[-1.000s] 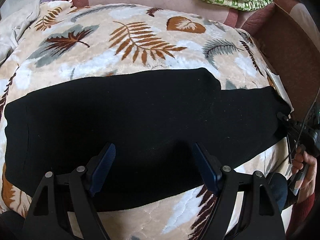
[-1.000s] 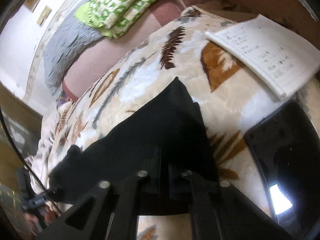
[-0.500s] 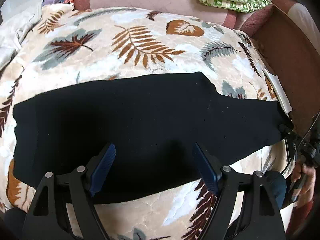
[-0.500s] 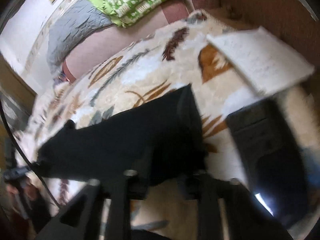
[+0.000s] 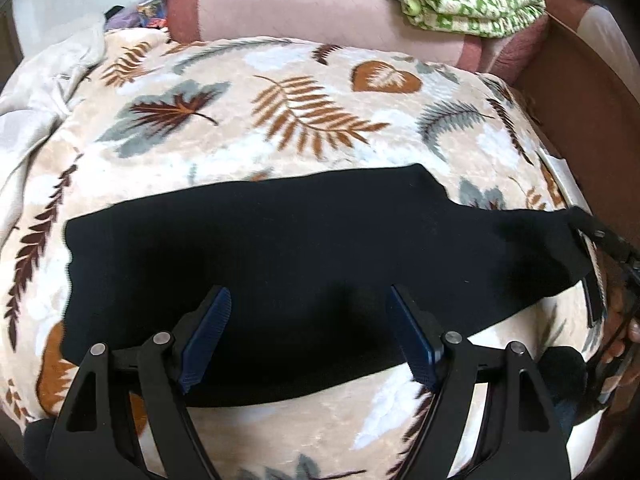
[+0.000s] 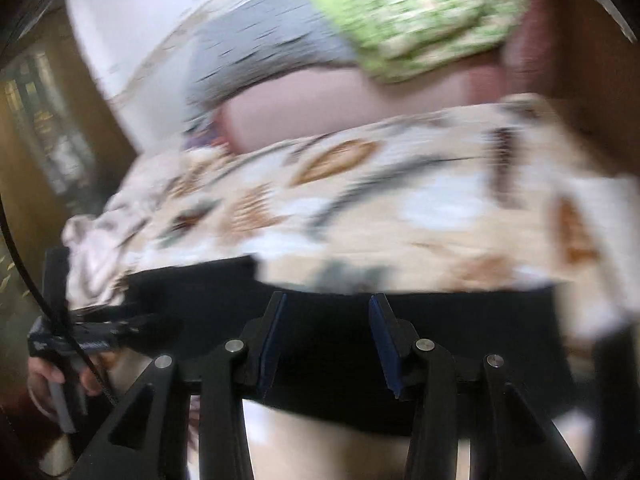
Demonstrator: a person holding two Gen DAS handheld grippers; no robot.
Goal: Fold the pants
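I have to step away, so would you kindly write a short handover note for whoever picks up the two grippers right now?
Left gripper: open, holding nothing, poised over the near edge of the black pants.
Right gripper: open in its own blurred view, over the pants; whether it touches the cloth cannot be told.
Pants: lying flat as one long band across the leaf-print blanket, seemingly folded leg over leg.
Left to do: fold the band crosswise, probably by bringing one end over to the other, then smooth it.
Note: the right camera is motion-blurred, so check that side before gripping.
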